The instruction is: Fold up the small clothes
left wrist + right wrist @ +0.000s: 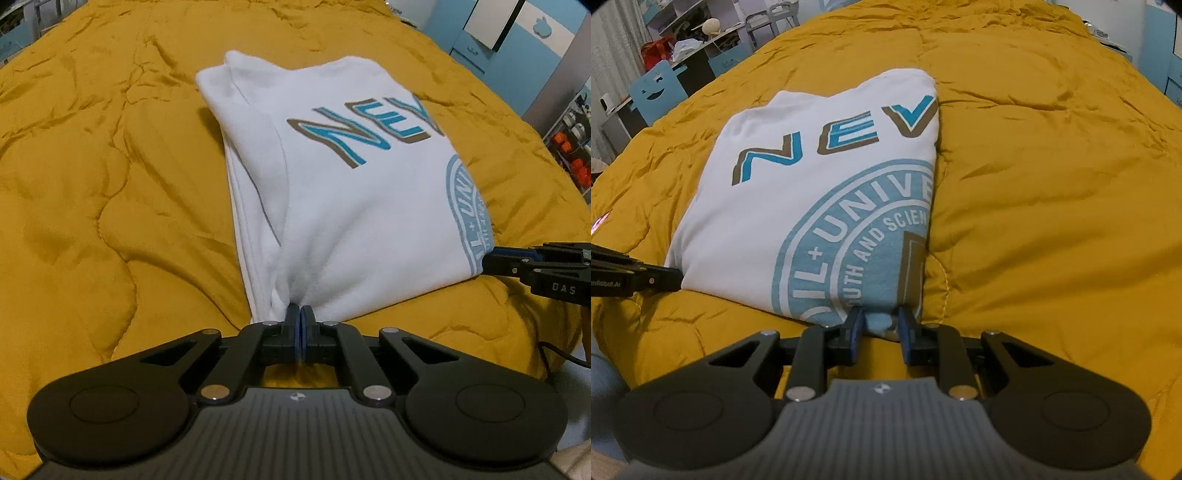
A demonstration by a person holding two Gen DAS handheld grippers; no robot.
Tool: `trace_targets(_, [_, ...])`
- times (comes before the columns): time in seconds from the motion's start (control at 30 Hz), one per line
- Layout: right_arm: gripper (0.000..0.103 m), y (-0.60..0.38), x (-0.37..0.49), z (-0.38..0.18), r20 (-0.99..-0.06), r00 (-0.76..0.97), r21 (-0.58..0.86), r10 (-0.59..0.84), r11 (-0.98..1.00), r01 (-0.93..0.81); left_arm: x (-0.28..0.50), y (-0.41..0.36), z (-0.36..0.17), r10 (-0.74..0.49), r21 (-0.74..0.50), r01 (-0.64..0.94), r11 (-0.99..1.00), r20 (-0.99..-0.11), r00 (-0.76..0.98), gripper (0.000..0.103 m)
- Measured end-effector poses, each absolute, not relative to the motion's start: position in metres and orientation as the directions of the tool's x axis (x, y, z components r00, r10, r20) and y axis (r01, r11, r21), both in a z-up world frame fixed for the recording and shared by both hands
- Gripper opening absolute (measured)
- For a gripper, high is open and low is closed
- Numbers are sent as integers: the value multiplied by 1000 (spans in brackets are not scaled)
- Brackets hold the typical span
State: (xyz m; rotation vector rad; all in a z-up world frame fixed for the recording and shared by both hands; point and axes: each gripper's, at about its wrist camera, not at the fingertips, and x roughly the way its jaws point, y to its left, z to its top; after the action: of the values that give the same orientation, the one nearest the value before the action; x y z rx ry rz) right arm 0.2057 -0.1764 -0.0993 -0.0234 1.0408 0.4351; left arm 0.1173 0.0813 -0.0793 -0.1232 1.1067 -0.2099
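A white T-shirt [343, 184] with blue "NEV" lettering and a round blue seal lies folded lengthwise on a mustard quilt [92, 184]. My left gripper [300, 314] is shut on the shirt's near left corner, and the cloth bunches at the blue pads. In the right wrist view, my right gripper [881, 321] has its jaws partly apart around the shirt's [812, 192] near right corner, with cloth between the pads. Each gripper shows in the other's view, the right one [495, 260] at the shirt's right edge and the left one [674, 275] at its left edge.
The quilt [1052, 184] covers the whole bed. A desk with clutter and a blue chair [655, 92] stand beyond the bed's far left. Blue cabinets [498, 33] and shelves stand past the right side.
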Motion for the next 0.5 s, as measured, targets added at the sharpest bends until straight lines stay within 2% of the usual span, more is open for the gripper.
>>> trace_targets(0.07, [16, -175, 205, -93, -839, 432, 168, 332, 912, -375, 113, 82, -69, -235, -206, 114, 972, -863, 447, 8])
trace_targets(0.1, [17, -175, 204, -88, -839, 433, 160, 330, 910, -384, 110, 83, -63, -235, -203, 117, 972, -856, 461, 12])
trace_targets(0.17, [34, -175, 204, -76, -839, 444, 138, 313, 914, -382, 106, 81, -49, -225, -178, 141, 974, -839, 495, 21])
trace_targets(0.33, [38, -185, 204, -37, -792, 529, 111, 304, 925, -364, 103, 71, -14, -169, -89, 160, 983, -775, 609, 38])
trace_targets(0.5, [56, -190, 199, 11, -696, 651, 80, 304, 933, -351, 105, 61, 25, -160, -51, 169, 984, -663, 732, 51])
